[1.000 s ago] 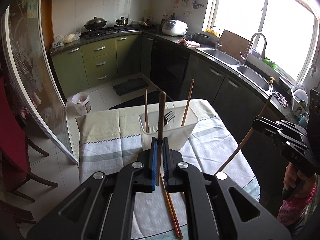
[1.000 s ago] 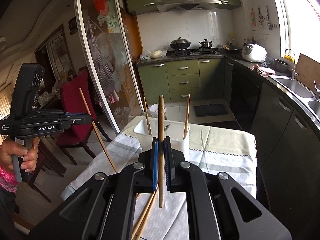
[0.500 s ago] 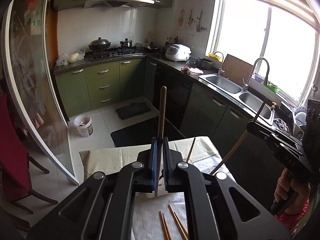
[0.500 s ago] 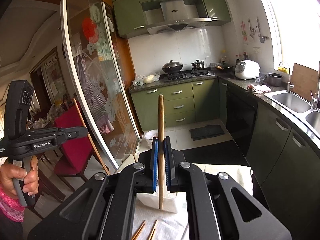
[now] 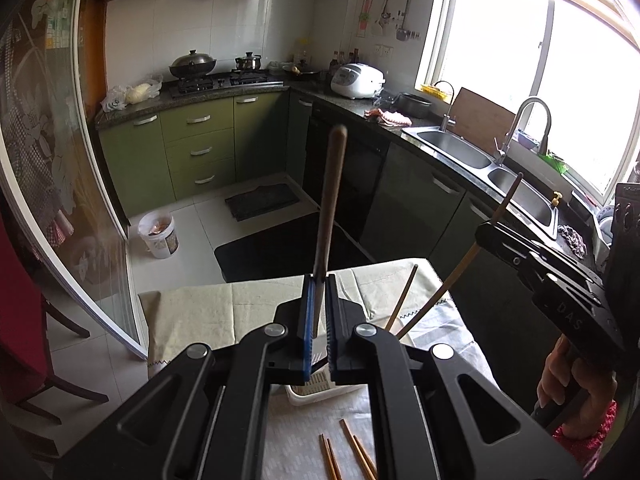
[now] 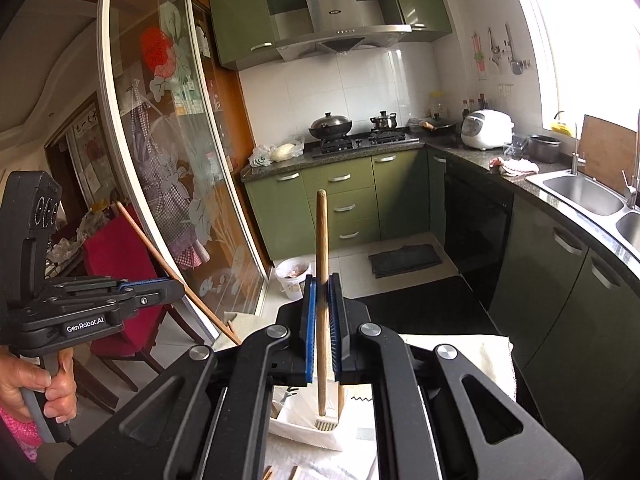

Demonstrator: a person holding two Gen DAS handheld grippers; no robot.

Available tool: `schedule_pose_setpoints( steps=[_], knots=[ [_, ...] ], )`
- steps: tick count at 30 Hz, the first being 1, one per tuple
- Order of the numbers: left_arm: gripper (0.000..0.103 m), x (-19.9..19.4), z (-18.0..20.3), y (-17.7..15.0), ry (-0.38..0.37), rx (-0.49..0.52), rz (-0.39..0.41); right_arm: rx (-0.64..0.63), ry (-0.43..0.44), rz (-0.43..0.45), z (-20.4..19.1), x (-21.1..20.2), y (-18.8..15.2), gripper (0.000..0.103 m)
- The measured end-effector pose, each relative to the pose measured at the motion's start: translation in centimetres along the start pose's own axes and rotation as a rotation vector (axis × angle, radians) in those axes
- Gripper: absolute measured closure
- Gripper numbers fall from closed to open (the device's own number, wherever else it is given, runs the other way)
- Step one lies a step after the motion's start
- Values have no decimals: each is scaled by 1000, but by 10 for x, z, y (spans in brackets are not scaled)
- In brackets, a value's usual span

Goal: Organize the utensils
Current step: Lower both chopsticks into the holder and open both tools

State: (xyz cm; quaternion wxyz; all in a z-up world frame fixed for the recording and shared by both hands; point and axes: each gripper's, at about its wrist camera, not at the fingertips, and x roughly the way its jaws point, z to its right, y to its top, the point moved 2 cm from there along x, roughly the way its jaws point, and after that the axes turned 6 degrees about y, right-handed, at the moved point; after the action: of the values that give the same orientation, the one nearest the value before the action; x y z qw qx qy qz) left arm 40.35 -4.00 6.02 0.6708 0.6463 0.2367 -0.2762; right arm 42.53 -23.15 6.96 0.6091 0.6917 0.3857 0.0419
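Note:
My left gripper [image 5: 318, 322] is shut on a brown chopstick [image 5: 329, 200] held upright, its lower end over the white utensil holder [image 5: 316, 392] on the table. My right gripper [image 6: 322, 330] is shut on another wooden chopstick [image 6: 321, 248], upright, its lower tip inside the white holder [image 6: 304, 424]. The right gripper also shows in the left wrist view [image 5: 486, 234] with its chopstick [image 5: 460, 272] slanting down into the holder. The left gripper also shows in the right wrist view [image 6: 180, 288]. One more chopstick [image 5: 402, 296] stands in the holder. Several chopsticks [image 5: 348, 456] lie on the tablecloth.
The table has a pale cloth [image 5: 224, 312]. A red chair [image 6: 120, 280] stands left of it by a glass sliding door [image 6: 168, 184]. Green cabinets [image 5: 200, 152], a stove and a sink [image 5: 460, 148] line the far and right walls. A white bucket [image 5: 158, 234] stands on the floor.
Both grippers have risen and come over the holder, so it has dropped low in each view. Both chopsticks stay gripped, and the right one's tip has gone down into the holder.

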Motion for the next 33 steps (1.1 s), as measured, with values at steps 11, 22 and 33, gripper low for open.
schedule_pose_setpoints(
  steps=[11,22,33],
  knots=[
    [98,-7,7,-15,-23,24,-2,45,7,-83,16,31,-53,96],
    [98,-18,13,-26,-32,46,14,25,15,-84,7,25,-61,96],
    [98,-30,13,-31,-38,45,35,19,14,-89,6,21,-59,96]
  ],
)
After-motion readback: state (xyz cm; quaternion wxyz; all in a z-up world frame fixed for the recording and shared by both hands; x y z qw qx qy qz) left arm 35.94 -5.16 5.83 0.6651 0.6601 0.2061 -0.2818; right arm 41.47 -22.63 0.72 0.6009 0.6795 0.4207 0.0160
